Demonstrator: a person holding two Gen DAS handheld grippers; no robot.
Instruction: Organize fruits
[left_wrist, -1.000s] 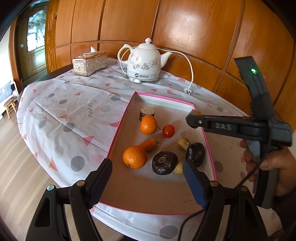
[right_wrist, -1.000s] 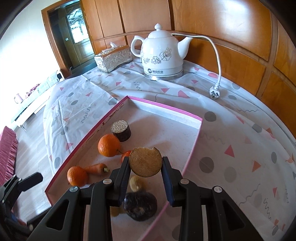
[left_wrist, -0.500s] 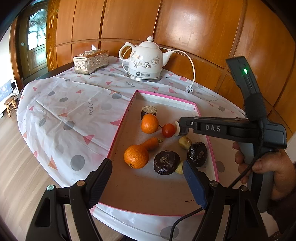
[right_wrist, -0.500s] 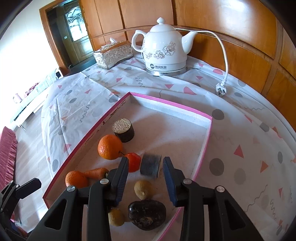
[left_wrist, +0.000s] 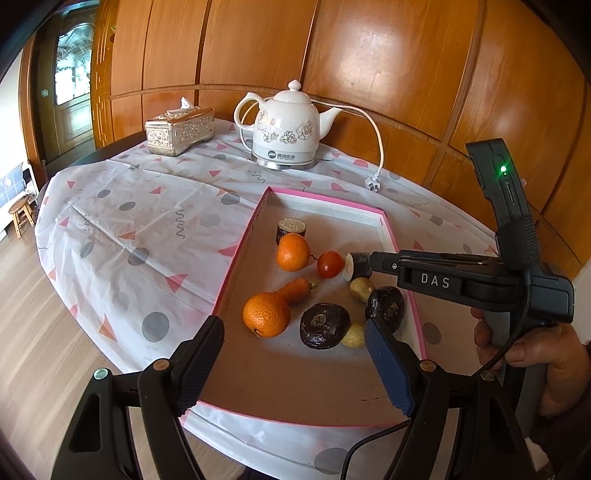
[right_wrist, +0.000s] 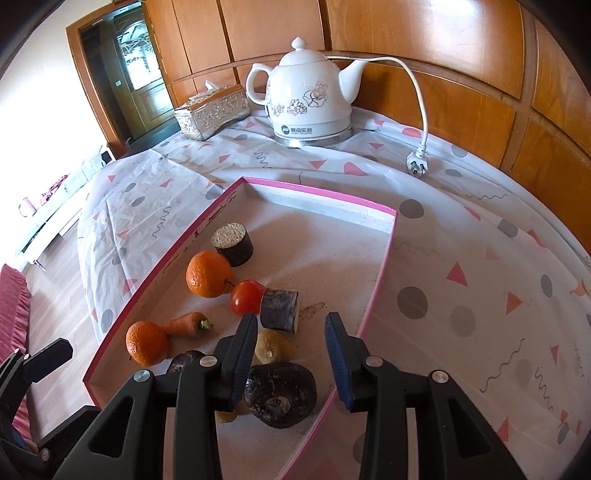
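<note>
We hold the left gripper (left_wrist: 293, 363) over the near end of the pink-rimmed tray (right_wrist: 380, 273), fingers wide apart on nothing. Farther in, the right gripper (right_wrist: 291, 341) hangs with fingers apart, empty. Just beyond its tips the dark cane piece (right_wrist: 279, 309) lies on its side in the tray, touching the red tomato (right_wrist: 246, 297).
</note>
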